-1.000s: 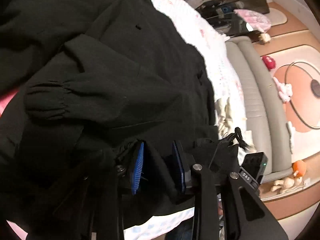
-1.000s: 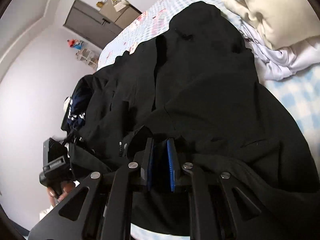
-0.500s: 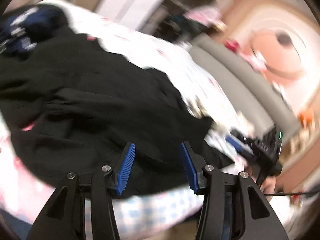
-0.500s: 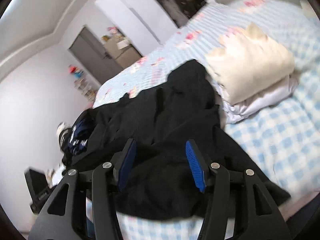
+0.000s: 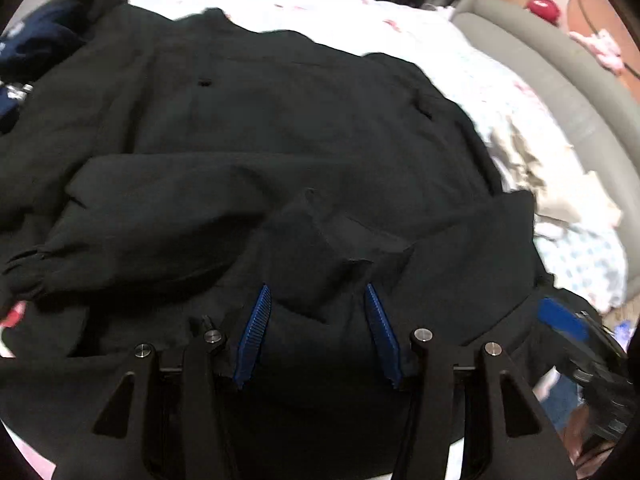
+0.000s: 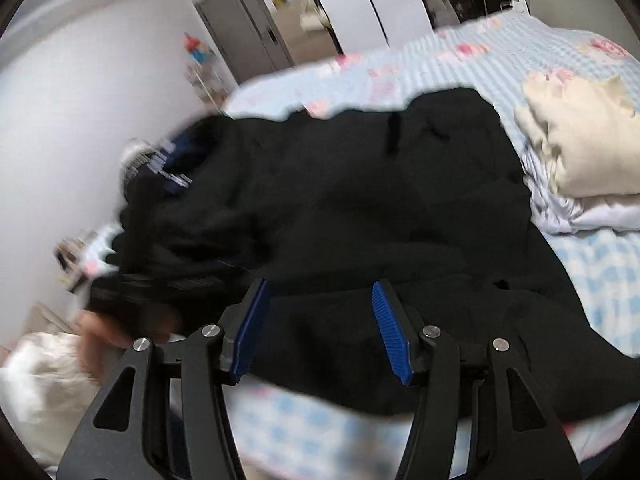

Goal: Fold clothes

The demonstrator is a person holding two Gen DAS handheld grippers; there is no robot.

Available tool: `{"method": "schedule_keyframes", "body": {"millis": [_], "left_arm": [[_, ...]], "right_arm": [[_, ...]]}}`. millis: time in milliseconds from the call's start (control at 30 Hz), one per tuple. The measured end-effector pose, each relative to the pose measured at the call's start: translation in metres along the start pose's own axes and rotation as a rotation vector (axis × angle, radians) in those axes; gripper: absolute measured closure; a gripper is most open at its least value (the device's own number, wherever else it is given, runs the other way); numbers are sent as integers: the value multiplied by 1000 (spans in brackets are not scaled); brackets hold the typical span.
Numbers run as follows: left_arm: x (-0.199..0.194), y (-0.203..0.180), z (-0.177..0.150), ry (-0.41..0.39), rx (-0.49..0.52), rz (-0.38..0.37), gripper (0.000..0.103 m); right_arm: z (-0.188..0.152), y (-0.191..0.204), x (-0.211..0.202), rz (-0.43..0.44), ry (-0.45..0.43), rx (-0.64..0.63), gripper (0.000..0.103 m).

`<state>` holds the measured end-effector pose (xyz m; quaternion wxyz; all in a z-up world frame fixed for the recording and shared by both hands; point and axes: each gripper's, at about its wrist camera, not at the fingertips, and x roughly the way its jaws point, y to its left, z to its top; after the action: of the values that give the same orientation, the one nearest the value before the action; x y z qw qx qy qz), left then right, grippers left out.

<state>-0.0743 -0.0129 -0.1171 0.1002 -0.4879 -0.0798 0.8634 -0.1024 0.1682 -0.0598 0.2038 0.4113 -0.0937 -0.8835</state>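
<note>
The black jacket [image 5: 280, 128] lay spread on the bed [image 6: 460, 56], one sleeve [image 5: 132, 220] crossed over its body; left gripper [image 5: 318, 336] and right gripper [image 6: 320, 332] hovered wide, empty, at the near hem; fold apparently midway; the next fold would call for both edges gripped evenly.

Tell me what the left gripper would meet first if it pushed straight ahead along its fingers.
Most likely the black garment: the open left gripper points at its raised fold lying just ahead between the fingers, though depth is unclear.
</note>
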Motion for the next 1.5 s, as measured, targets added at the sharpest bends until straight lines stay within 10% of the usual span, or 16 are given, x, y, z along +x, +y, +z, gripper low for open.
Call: {"method": "schedule_keyframes", "body": {"millis": [200, 367, 600, 733, 1100, 1500], "left_arm": [[-12, 51, -1, 1, -105, -93, 68], [-74, 71, -29, -68, -264, -209, 55], [-114, 97, -100, -48, -298, -276, 54], [-88, 118, -114, -1, -454, -351, 46], [-72, 113, -113, 50, -462, -336, 46], [-85, 149, -102, -66, -570, -203, 48]], "right_arm": [[-7, -50, 19, -58, 61, 131, 103], [-25, -63, 0, -66, 62, 163, 103], [-33, -43, -66, 29, -35, 185, 60], [-50, -40, -55, 125, 69, 227, 42], [-56, -68, -51, -58, 89, 321, 37], [-63, -87, -57, -107, 91, 386, 34]]}}
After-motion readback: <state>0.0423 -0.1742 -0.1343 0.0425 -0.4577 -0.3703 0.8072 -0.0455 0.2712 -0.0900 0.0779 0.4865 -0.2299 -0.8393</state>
